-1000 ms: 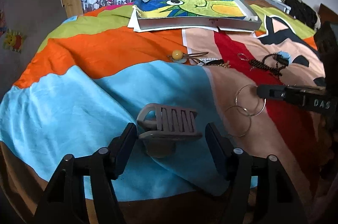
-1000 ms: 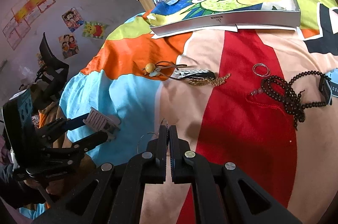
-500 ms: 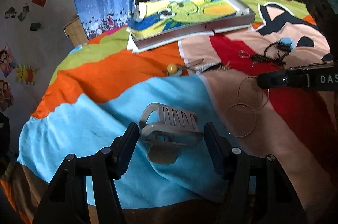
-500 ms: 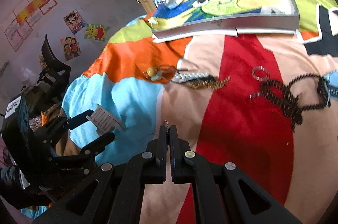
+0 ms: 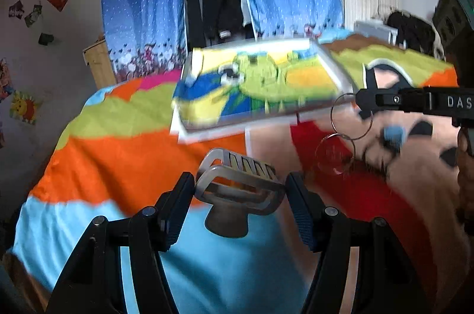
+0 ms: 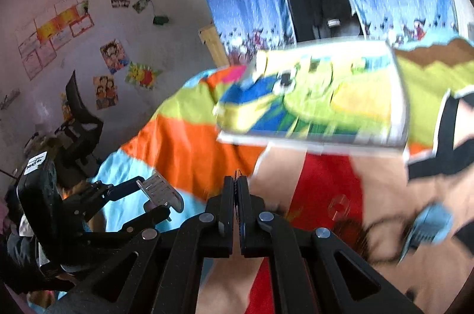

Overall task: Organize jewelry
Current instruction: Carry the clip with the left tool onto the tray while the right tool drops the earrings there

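Left gripper (image 5: 238, 204), fingers clamped on a grey hair claw (image 5: 238, 185), and right gripper (image 6: 237, 189), pinching hoop earrings (image 5: 343, 133), now both lifted off the bedspread (image 5: 118, 151) toward the tray (image 5: 328, 59) (delivery looks imminent).

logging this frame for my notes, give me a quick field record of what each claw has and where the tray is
left claw: shut on grey hair clip, held above the bedspread
right claw: shut on thin hoops, which dangle from its tip
tray: cartoon-printed, on the bed ahead of both claws
other jewelry: dark beads on the bedspread, blurred
image quality: motion blur in both views
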The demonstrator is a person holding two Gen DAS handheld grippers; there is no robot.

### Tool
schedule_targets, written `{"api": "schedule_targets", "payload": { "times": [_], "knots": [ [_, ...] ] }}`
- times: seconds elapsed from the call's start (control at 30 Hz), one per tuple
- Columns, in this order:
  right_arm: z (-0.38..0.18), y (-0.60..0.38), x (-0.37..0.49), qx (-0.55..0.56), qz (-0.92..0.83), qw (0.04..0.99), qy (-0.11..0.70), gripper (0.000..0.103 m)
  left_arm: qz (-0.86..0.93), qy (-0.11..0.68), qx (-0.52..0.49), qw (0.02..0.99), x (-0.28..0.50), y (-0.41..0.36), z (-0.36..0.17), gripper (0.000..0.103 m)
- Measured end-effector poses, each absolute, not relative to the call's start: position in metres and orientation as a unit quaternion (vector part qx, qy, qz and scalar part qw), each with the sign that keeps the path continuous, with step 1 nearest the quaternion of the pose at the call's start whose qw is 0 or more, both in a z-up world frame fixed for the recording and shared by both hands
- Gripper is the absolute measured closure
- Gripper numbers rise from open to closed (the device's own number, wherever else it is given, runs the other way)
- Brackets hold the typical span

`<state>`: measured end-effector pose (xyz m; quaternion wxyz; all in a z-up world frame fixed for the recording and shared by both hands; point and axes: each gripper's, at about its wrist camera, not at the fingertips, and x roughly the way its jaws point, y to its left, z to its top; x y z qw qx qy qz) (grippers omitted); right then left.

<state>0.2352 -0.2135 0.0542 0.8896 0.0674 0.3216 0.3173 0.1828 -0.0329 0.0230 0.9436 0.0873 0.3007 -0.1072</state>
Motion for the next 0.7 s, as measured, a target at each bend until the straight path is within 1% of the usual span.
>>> {"api": "schedule_targets", "payload": {
  "times": [0.13,0.3,0.43,0.6,0.67,0.7],
  "knots": [
    [0.071,-0.221,0.281,0.064,0.295,0.904,0.302,0.1,-0.124,0.291,0.061,0.947,0.244,-0.039,0.049,0.044],
    [0.057,-0.232,0.335,0.081,0.25,0.915,0.306,0.1,-0.127,0.299,0.032,0.945,0.316,-0.037,0.054,0.044],
    [0.031,-0.238,0.369,0.08,0.21,0.917,0.329,0.1,-0.128,0.328,0.013,0.936,0.367,-0.039,0.035,0.044],
    [0.0,-0.249,0.389,0.087,0.174,0.909,0.367,0.098,-0.118,0.362,-0.013,0.924,0.396,-0.038,0.006,0.044],
    [-0.004,-0.253,0.391,0.083,0.169,0.909,0.373,0.085,-0.117,0.361,-0.021,0.925,0.399,-0.035,0.002,0.044],
    [-0.006,-0.257,0.391,0.079,0.161,0.911,0.372,0.063,-0.117,0.361,-0.021,0.925,0.4,-0.034,0.002,0.044]
  ]
}}
